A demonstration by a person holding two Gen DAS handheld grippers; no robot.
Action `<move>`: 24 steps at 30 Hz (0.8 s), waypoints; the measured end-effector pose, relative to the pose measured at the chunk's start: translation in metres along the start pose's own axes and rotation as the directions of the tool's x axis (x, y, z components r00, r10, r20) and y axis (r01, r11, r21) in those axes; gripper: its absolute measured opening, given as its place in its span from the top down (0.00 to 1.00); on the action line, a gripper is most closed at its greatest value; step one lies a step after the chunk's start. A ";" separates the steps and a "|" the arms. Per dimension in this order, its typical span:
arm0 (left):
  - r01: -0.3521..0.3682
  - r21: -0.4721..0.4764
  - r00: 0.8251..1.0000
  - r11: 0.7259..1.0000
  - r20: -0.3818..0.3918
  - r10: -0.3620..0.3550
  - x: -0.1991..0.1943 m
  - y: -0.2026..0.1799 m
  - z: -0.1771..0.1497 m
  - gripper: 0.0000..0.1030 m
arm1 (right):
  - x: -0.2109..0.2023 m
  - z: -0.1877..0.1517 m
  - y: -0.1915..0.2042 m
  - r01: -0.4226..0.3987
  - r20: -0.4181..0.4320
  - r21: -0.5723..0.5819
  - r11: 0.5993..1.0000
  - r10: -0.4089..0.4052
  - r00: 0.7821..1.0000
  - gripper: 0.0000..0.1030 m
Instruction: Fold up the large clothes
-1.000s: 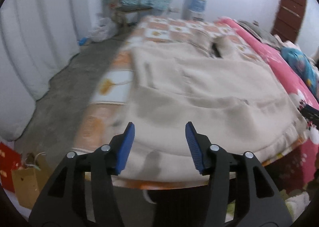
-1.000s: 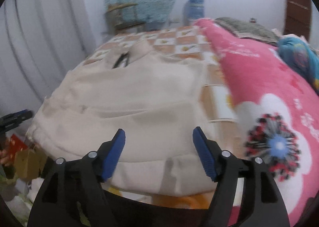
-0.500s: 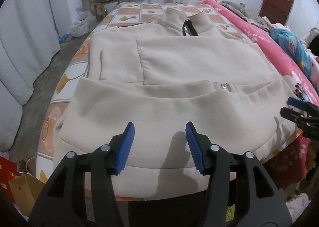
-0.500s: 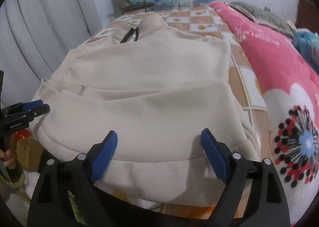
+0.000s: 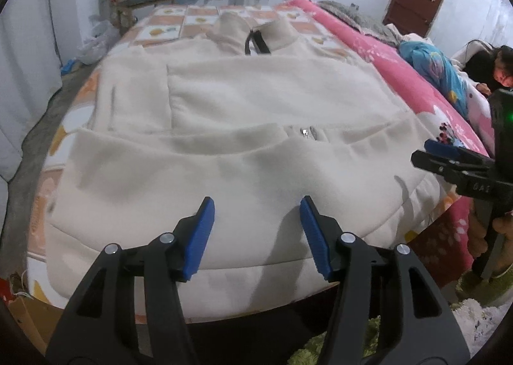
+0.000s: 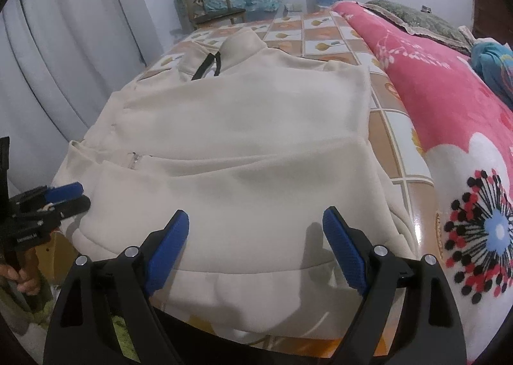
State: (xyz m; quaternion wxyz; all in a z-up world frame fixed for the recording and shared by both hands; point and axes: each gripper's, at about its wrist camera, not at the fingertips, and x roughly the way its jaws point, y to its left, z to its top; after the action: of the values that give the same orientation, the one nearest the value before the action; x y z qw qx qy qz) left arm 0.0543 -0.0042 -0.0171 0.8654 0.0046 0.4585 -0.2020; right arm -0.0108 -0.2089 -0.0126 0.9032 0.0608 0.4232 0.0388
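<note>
2 tools hang over the near hem of a cream jacket [image 5: 256, 115] lying flat on the bed [image 6: 323, 35], collar at the far end, its lower part folded up across the zip. The left tool [image 5: 255, 214] has been widening a little, jaws partly apart with nothing gripped. The right tool [image 6: 256, 227] has just opened wide, also gripping nothing. A pink floral blanket [image 6: 449, 102] lies beside the jacket.
</note>
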 end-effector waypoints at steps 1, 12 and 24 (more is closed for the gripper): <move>-0.006 -0.002 1.000 1.000 -0.008 0.006 0.003 -0.001 0.000 0.47 | -0.001 0.000 0.000 0.001 0.007 -0.004 1.000 -0.001 1.000 0.19; 0.032 -0.038 0.999 0.999 0.013 -0.032 0.011 -0.005 0.010 0.47 | 0.018 0.010 0.014 0.030 0.004 -0.062 0.998 -0.030 1.000 0.19; -0.091 0.122 0.995 0.988 0.048 0.086 0.028 -0.048 0.006 0.43 | 0.039 0.002 0.014 0.123 0.008 -0.094 0.988 -0.123 0.992 0.33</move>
State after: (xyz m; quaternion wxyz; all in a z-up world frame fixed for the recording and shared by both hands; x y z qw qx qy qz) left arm 0.0560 -0.0591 -0.0276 0.8812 0.0742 0.4257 -0.1916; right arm 0.0148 -0.1909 -0.0389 0.9062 -0.0082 0.4228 0.0029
